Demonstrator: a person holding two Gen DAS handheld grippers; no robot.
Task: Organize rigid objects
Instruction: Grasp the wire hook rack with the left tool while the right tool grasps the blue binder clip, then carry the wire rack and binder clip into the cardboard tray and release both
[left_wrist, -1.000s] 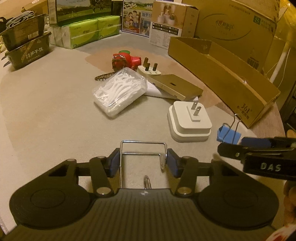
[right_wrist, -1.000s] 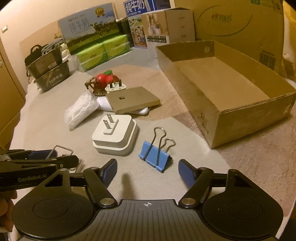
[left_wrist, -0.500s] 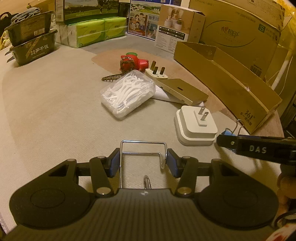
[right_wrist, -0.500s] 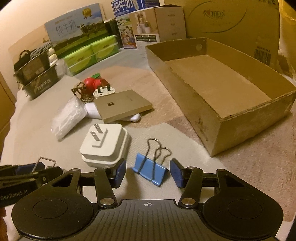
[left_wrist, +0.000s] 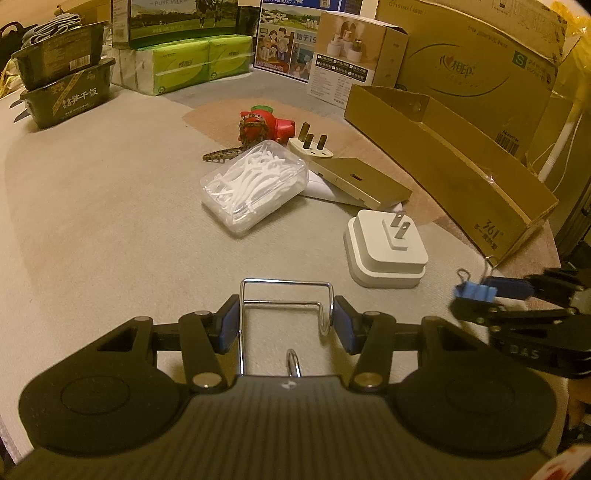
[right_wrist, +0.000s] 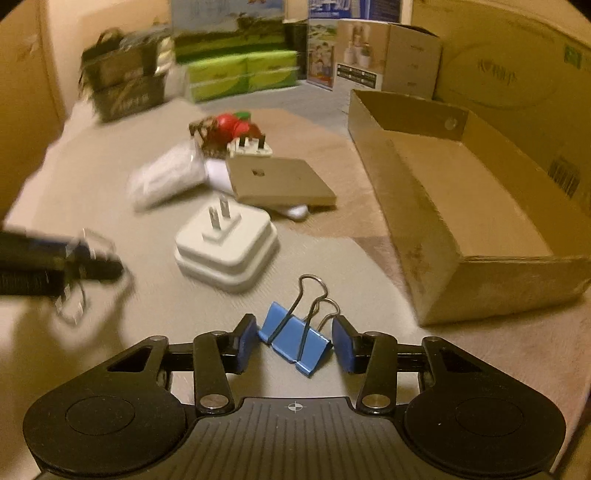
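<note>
My left gripper (left_wrist: 285, 321) is shut on a bent metal wire clip (left_wrist: 284, 295), held above the grey mat. My right gripper (right_wrist: 294, 341) has its blue pads (right_wrist: 245, 341) closed onto the sides of a blue binder clip (right_wrist: 293, 341); in the left wrist view that clip (left_wrist: 474, 291) sits between the right gripper's fingers, off the mat. A white plug adapter (right_wrist: 225, 251) lies prongs up just ahead. An open cardboard box (right_wrist: 461, 206) stands to the right.
A clear box of floss picks (left_wrist: 255, 188), a tan flat box (left_wrist: 365, 181), a three-pin plug (left_wrist: 310, 147) and a red toy (left_wrist: 266, 123) lie mid-mat. Tissue packs (left_wrist: 192, 62), dark trays (left_wrist: 62, 88) and cartons line the back.
My right gripper moved forward over the blue binder clip and closed on it, then lifted it. My left gripper kept its hold on the wire clip and shifted a little.
</note>
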